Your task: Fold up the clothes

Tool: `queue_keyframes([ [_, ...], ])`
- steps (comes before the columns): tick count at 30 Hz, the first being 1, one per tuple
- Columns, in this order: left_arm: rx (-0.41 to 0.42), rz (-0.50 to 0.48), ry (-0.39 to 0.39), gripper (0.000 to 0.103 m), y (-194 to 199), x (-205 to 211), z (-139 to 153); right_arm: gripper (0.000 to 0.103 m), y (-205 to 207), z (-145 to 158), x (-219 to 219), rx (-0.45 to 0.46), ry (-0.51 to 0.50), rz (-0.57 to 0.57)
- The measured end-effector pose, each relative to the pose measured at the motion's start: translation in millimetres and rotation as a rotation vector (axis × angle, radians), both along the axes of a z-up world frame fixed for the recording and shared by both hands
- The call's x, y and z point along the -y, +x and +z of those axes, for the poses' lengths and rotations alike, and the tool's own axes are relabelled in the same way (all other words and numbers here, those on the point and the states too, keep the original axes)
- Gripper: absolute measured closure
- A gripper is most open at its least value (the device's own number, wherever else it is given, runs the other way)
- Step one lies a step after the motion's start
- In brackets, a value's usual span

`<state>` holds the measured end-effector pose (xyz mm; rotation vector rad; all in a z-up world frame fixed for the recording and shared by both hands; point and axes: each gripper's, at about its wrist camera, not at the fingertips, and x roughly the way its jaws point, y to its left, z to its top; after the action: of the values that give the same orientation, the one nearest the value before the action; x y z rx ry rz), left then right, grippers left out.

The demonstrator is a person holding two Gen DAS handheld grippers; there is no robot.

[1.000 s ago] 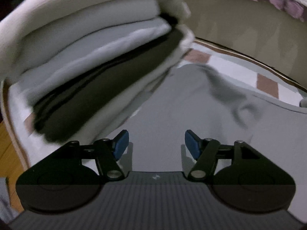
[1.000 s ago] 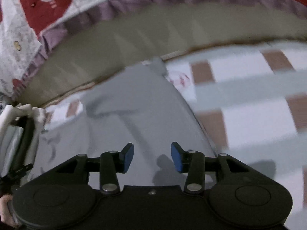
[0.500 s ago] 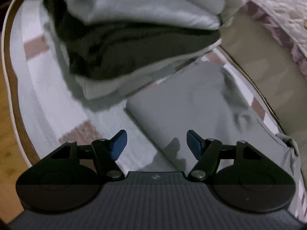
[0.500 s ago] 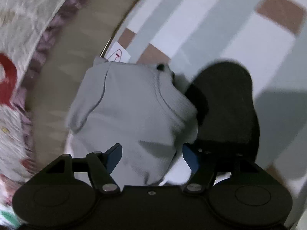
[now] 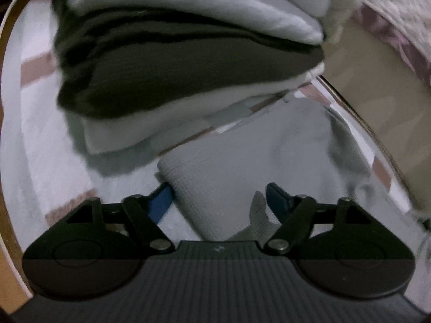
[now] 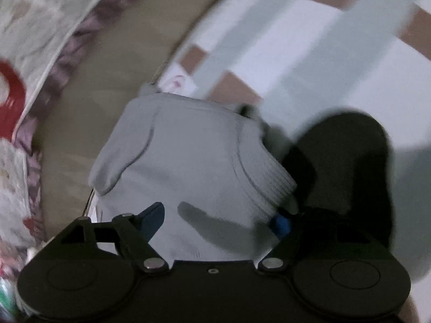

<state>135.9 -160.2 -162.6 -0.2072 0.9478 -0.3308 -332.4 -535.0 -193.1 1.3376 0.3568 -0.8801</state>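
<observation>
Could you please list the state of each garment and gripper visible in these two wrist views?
grey garment: folded, lying flat on the checked sheet.
stack of clothes: folded and piled, beside the grey garment.
left gripper: open, jaws astride the grey garment's near corner.
right gripper: open, jaws astride the grey garment's ribbed end.

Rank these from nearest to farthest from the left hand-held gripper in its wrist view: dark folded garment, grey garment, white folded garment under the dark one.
1. Grey garment, between the open left hand-held gripper fingers.
2. White folded garment, ahead, bottom of stack.
3. Dark folded garment, above it.
</observation>
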Motion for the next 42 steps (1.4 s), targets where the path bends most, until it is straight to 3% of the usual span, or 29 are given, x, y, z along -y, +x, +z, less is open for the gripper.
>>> queue_keyframes([
  [1, 0.02, -0.008, 0.01, 0.083, -3.0, 0.8, 3.5, 0.033, 2.2, -1.0, 0.4, -0.001, -0.031, 0.007],
  [2, 0.039, -0.017, 0.02, 0.094, -6.1, 1.6, 6.9, 0.077, 7.1, -3.1, 2.6, -0.015, -0.045, 0.025],
  [3, 0.059, -0.025, 0.03, 0.094, -9.1, 2.4, 10.4, 0.093, 6.0, 1.3, 2.8, -0.033, -0.081, 0.02],
  [7, 0.138, -0.059, 0.07, 0.095, -21.2, 5.7, 24.3, 0.096, -1.1, 28.1, 1.5, -0.086, -0.25, -0.004],
  [12, 0.218, -0.096, 0.124, 0.096, -34.2, 5.4, 39.7, 0.097, -2.1, 70.7, -12.2, -0.195, -0.421, 0.035],
  [14, 0.195, -0.089, 0.13, 0.096, -36.6, -3.7, 40.5, 0.097, -8.7, 71.0, -15.4, -0.201, -0.388, 0.038],
  [17, 0.138, -0.058, 0.126, 0.096, -46.0, -23.0, 39.1, 0.098, -19.7, 67.9, -27.8, -0.279, -0.332, 0.077],
  [22, 0.04, 0.005, 0.204, 0.094, -70.5, -52.5, 33.6, 0.095, -26.6, 83.8, -63.4, -0.482, -0.297, 0.16],
  [24, 0.0, 0.012, 0.248, 0.084, -71.8, -52.6, 31.2, 0.071, -25.8, 89.5, -79.0, -0.588, -0.305, 0.207],
  [25, -0.019, 0.015, 0.27, 0.083, -72.4, -52.6, 30.0, 0.046, -22.3, 91.8, -82.9, -0.652, -0.336, 0.199],
  [26, -0.039, 0.019, 0.293, 0.081, -73.1, -52.7, 28.8, 0.035, -20.6, 95.4, -86.3, -0.709, -0.386, 0.173],
  [28, -0.029, 0.004, 0.301, 0.066, -79.0, -50.6, 34.6, 0.035, -26.1, 104.5, -89.9, -0.682, -0.472, 0.123],
  [29, 0.006, -0.025, 0.287, 0.057, -86.6, -47.6, 42.1, 0.035, -34.2, 107.7, -89.1, -0.597, -0.491, 0.108],
  [32, 0.098, -0.158, 0.261, 0.056, -114.8, -35.2, 61.2, 0.036, -53.2, 105.6, -82.0, -0.338, -0.465, 0.115],
  [36, 0.107, -0.291, 0.212, 0.055, -154.7, -12.1, 86.5, 0.043, -55.2, 113.0, -90.5, -0.181, -0.496, 0.193],
  [39, 0.1, -0.376, 0.177, 0.047, -184.0, 6.2, 104.7, 0.06, -50.5, 123.6, -102.5, -0.099, -0.533, 0.258],
  [41, 0.096, -0.432, 0.154, 0.047, -203.5, 18.4, 116.9, 0.087, -46.0, 127.1, -108.9, -0.042, -0.527, 0.316],
  [42, 0.094, -0.461, 0.143, 0.047, -213.3, 24.5, 123.0, 0.093, -43.8, 128.8, -112.2, -0.017, -0.525, 0.343],
])
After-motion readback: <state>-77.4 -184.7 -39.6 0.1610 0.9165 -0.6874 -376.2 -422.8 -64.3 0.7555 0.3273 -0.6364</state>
